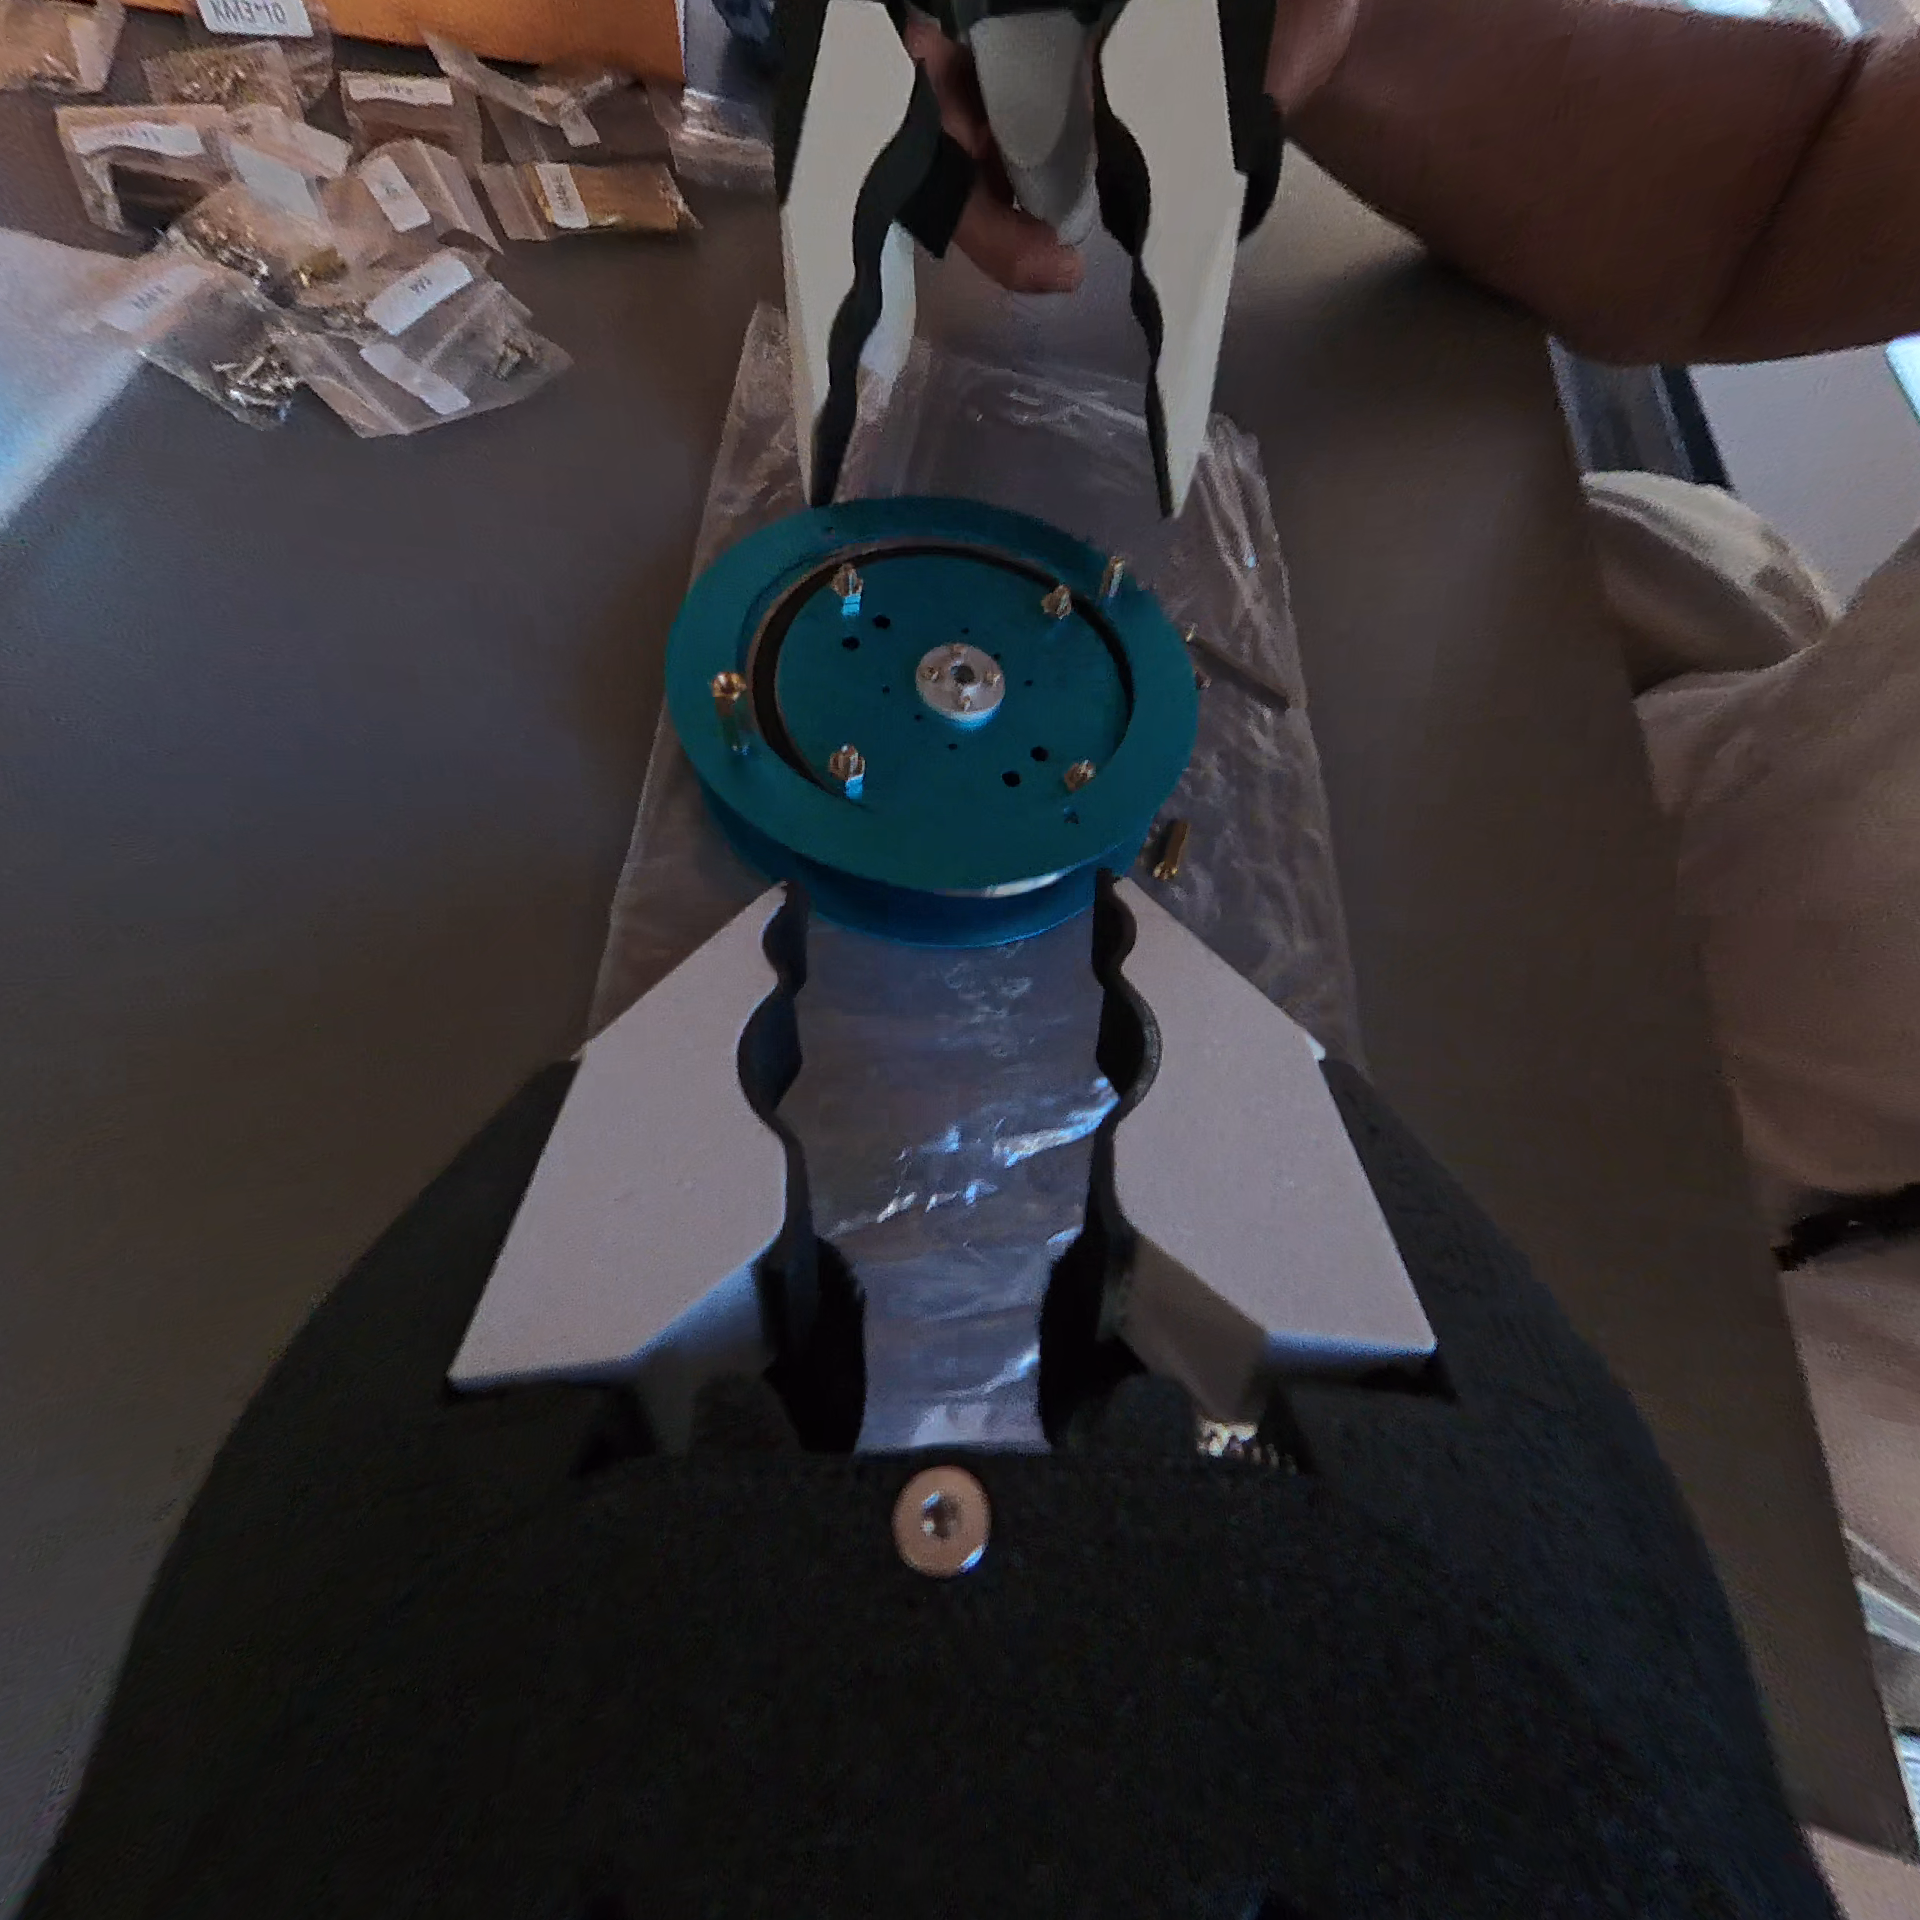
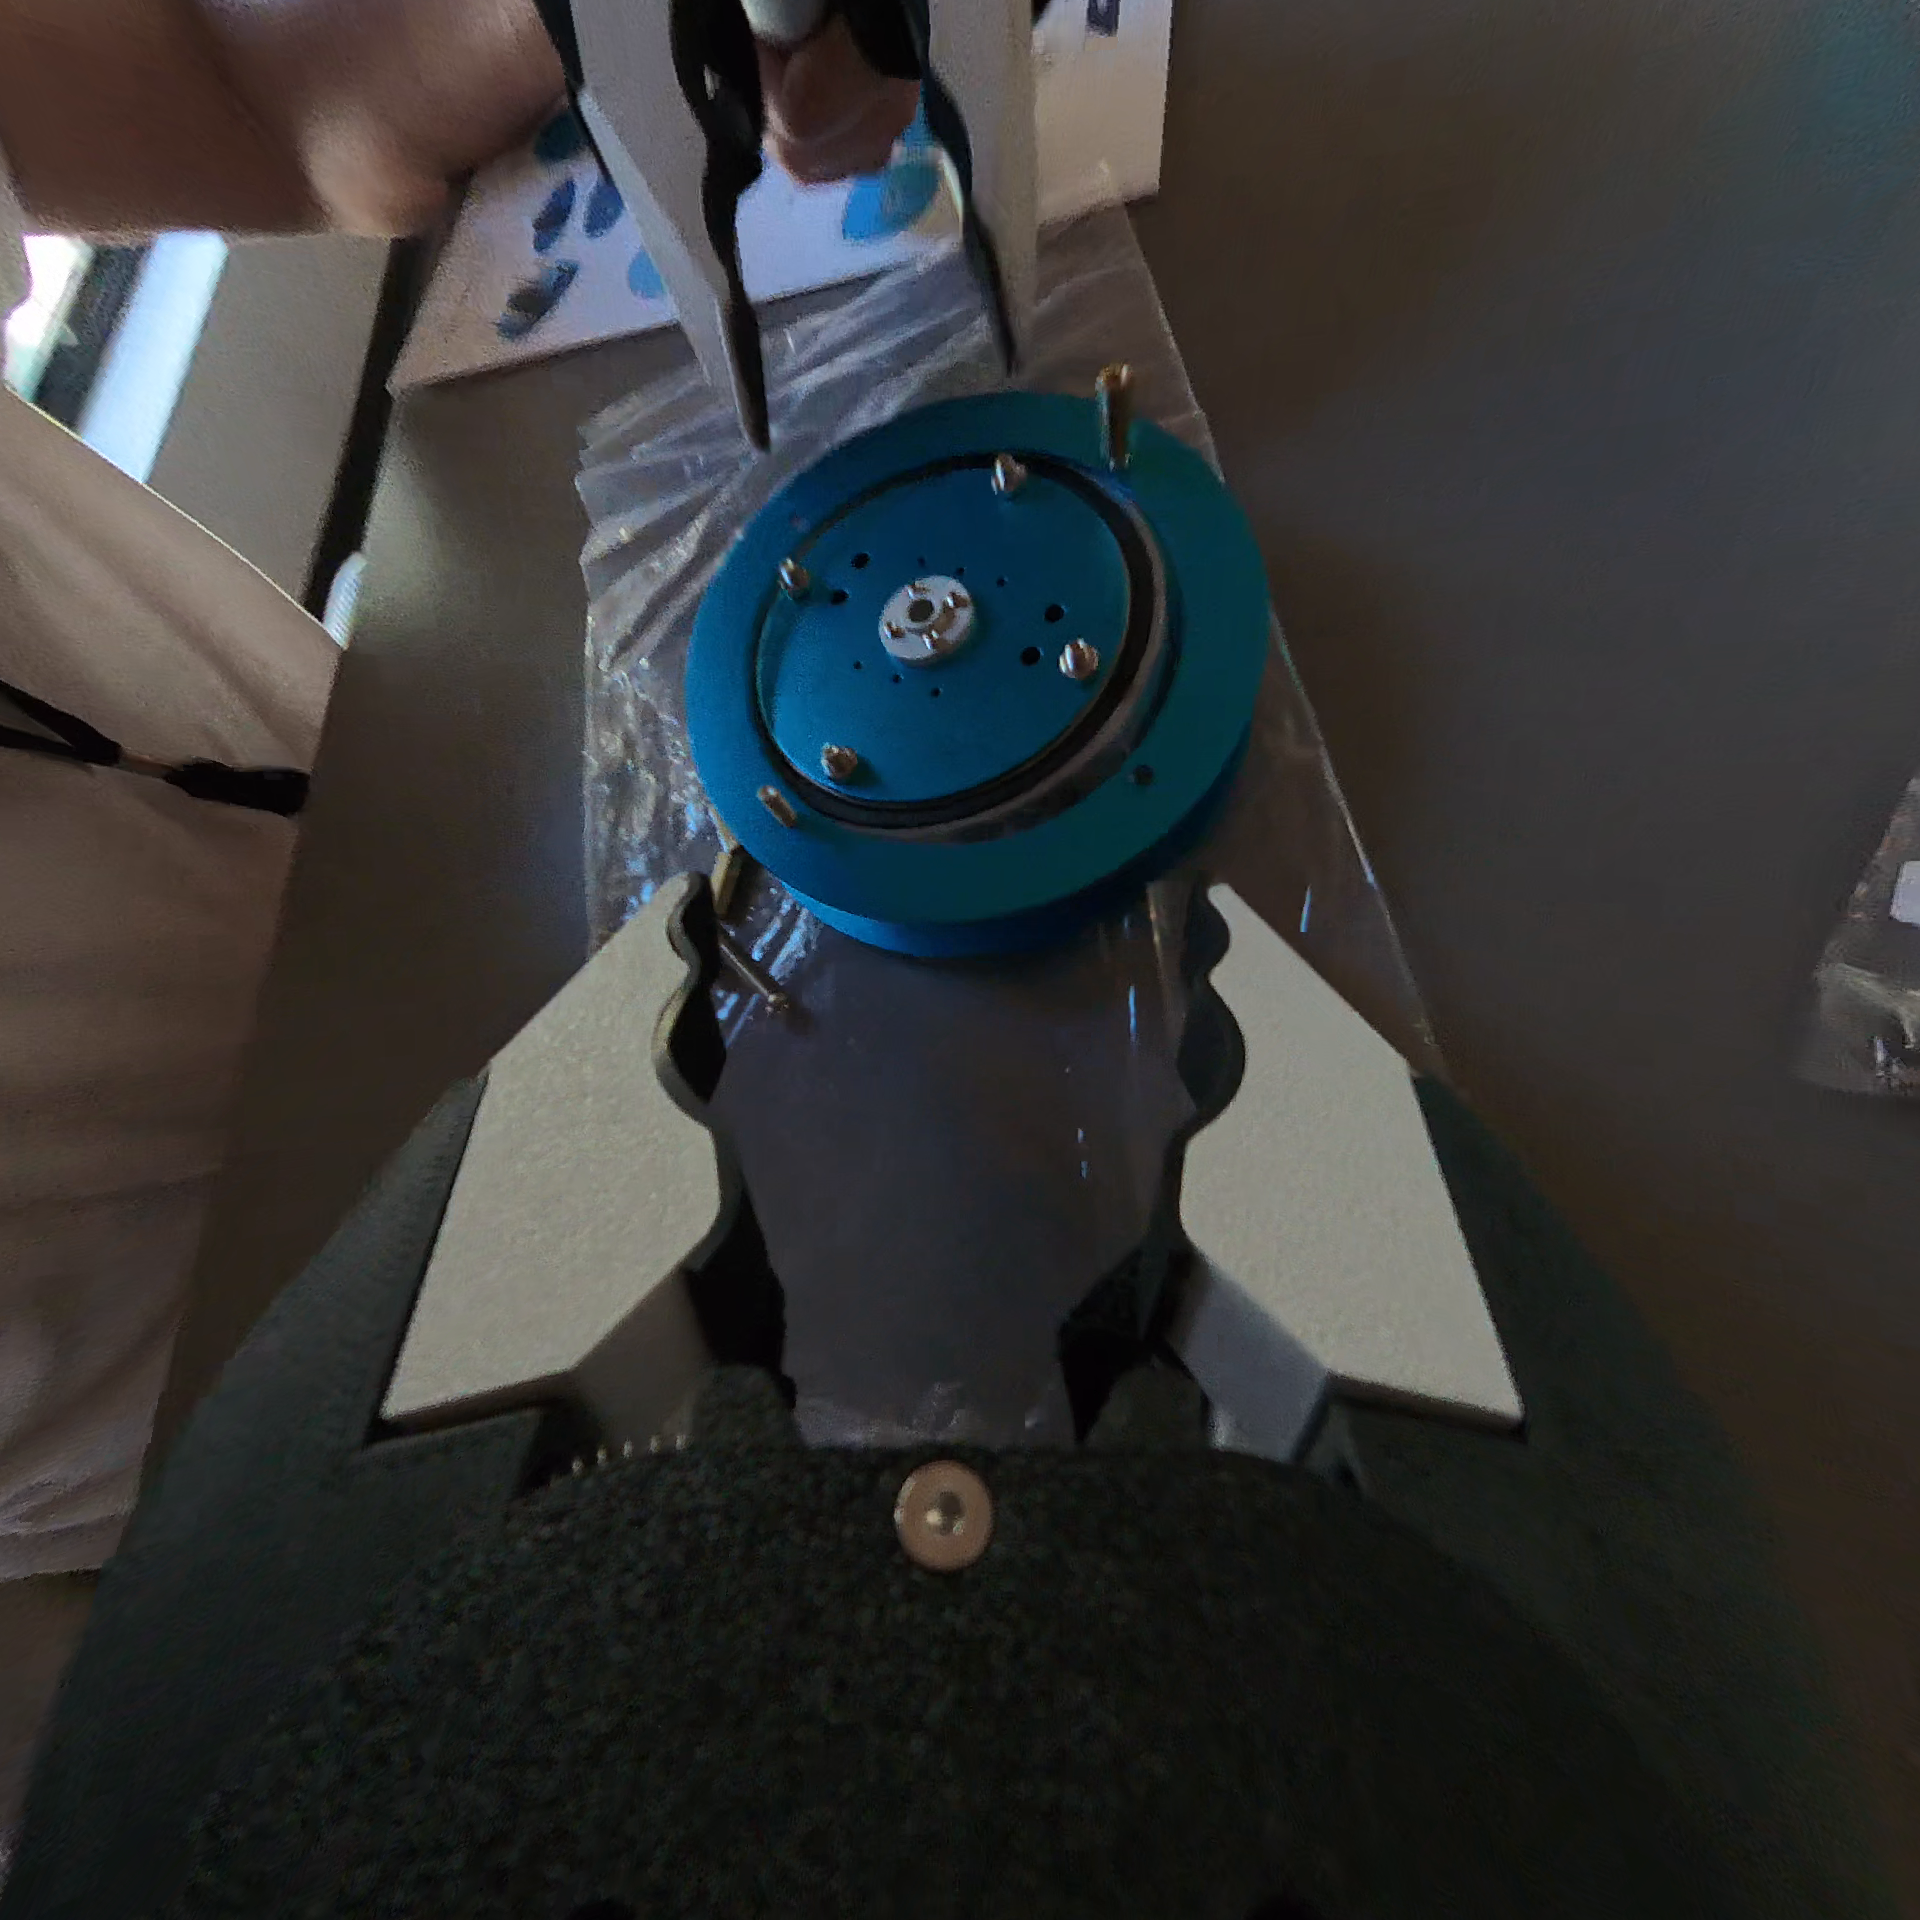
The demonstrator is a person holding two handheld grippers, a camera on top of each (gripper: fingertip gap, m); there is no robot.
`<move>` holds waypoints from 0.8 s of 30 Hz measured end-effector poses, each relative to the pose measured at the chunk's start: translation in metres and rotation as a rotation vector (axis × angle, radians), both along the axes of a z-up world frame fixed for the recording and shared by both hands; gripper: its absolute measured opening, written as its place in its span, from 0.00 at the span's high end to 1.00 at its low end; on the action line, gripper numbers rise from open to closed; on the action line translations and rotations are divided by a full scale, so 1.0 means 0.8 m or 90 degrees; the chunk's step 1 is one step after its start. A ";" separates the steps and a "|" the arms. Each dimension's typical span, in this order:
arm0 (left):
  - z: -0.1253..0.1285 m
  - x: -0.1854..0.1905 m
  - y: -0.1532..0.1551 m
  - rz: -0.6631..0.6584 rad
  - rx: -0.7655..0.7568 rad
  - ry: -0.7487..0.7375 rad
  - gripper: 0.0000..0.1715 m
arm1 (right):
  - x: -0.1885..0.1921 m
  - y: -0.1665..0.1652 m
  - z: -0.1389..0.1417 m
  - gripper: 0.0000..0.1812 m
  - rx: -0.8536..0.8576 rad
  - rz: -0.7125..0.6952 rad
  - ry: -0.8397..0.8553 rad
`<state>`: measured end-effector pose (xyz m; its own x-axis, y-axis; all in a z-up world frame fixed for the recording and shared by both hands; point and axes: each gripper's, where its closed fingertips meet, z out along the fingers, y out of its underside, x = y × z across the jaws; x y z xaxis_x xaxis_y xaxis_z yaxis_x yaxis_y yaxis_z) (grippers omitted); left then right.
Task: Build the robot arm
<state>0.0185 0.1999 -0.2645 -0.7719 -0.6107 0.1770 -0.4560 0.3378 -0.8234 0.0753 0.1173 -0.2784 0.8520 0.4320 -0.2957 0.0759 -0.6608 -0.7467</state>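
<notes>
While both grippers are facing each other, a blue round assembly (image 1: 932, 717) is lying on plastic sheet (image 1: 935, 1143) between them. Left gripper (image 1: 940, 894) at 6 o'clock and right gripper (image 2: 951, 899) at 12 are spreading released, gripping nothing

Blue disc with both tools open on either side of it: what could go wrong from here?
1. The blue disc lies on a crinkled plastic bag, so it might slide if a tool nudges it.
2. Brass posts stand upright on its rim; the left tool or right tool could knock them.
3. A loose screw beside the right tool's finger may get swept away.
</notes>
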 end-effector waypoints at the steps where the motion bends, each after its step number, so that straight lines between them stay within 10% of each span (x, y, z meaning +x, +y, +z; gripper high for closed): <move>1: 0.002 0.003 0.000 0.008 -0.010 0.004 0.68 | -0.002 0.000 0.011 0.53 0.023 -0.004 0.032; 24: -0.015 0.005 0.003 0.013 -0.098 0.149 0.84 | -0.010 -0.001 0.027 0.67 -0.006 -0.037 0.254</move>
